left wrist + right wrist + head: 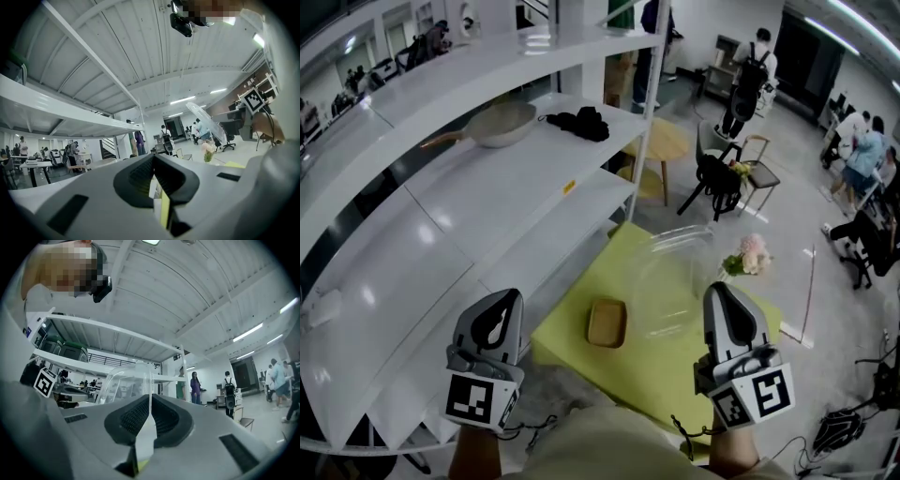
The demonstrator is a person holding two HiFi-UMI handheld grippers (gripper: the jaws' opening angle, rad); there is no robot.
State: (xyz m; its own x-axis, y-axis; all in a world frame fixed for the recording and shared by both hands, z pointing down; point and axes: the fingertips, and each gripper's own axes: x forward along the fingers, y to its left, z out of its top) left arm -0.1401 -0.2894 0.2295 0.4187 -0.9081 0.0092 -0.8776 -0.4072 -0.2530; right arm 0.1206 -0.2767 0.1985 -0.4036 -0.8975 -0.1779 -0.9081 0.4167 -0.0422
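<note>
Both grippers are raised in front of me, jaws pointing away. My left gripper [507, 296] hangs over the gap between the white shelving and a yellow-green table [572, 323]; its jaws are shut with nothing between them [153, 174]. My right gripper [718, 290] hovers above the table's near right part, also shut and empty [150, 414]. Between them on the table sit a small wooden tray [607, 322] and a clear plastic dome cover [675, 277], which also shows ahead of the right jaws [123, 380] and off to the right of the left jaws [206, 120].
A pink flower bunch [748, 255] stands at the table's far right. White shelves [441, 234] run along the left, holding a pan [499, 124] and a black cloth [581, 122]. Beyond are a round wooden table [664, 141], chairs [717, 178] and several people.
</note>
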